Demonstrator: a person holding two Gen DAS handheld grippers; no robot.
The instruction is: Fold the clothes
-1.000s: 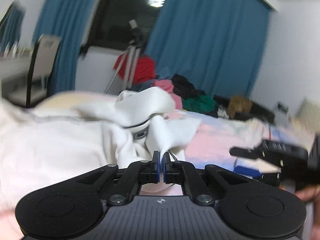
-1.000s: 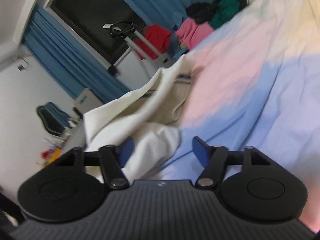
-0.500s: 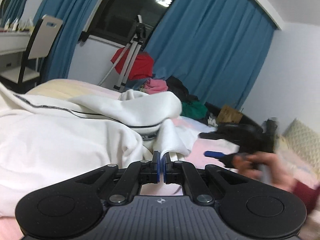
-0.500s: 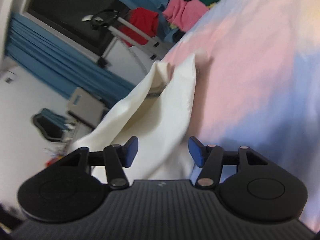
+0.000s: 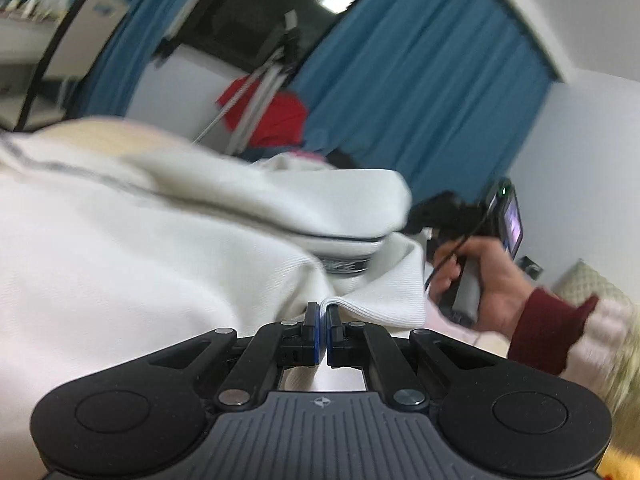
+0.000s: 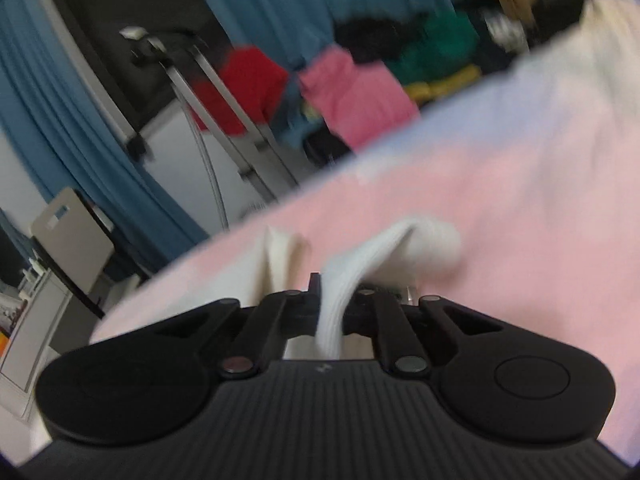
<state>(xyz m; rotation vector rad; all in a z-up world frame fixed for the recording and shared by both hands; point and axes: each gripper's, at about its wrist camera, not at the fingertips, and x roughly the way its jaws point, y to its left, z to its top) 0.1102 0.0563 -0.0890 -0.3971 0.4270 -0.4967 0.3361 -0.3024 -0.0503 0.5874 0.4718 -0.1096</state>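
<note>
A white sweatshirt (image 5: 160, 260) with a dark-striped band lies bunched over the bed and fills the left half of the left wrist view. My left gripper (image 5: 323, 312) is shut on its ribbed white hem. To the right, a hand (image 5: 496, 280) in a dark red sleeve holds the right gripper (image 5: 452, 216) against the garment's edge. In the right wrist view, the jaws of my right gripper (image 6: 332, 292) are closing on a ribbed white fold (image 6: 400, 240), which is pinched between the pads. It hangs above the pink bed sheet (image 6: 500, 168).
A tripod (image 5: 272, 76) stands beyond the bed before a dark window and blue curtains (image 5: 420, 92). A pile of red, pink, green and black clothes (image 6: 360, 92) sits past the bed's far edge. A chair (image 6: 68, 232) and desk stand at the left.
The right gripper swung in across the bed to the sweatshirt's edge, and its jaws went from wide open to pinching white fabric. The left gripper sank a little, still holding the hem.
</note>
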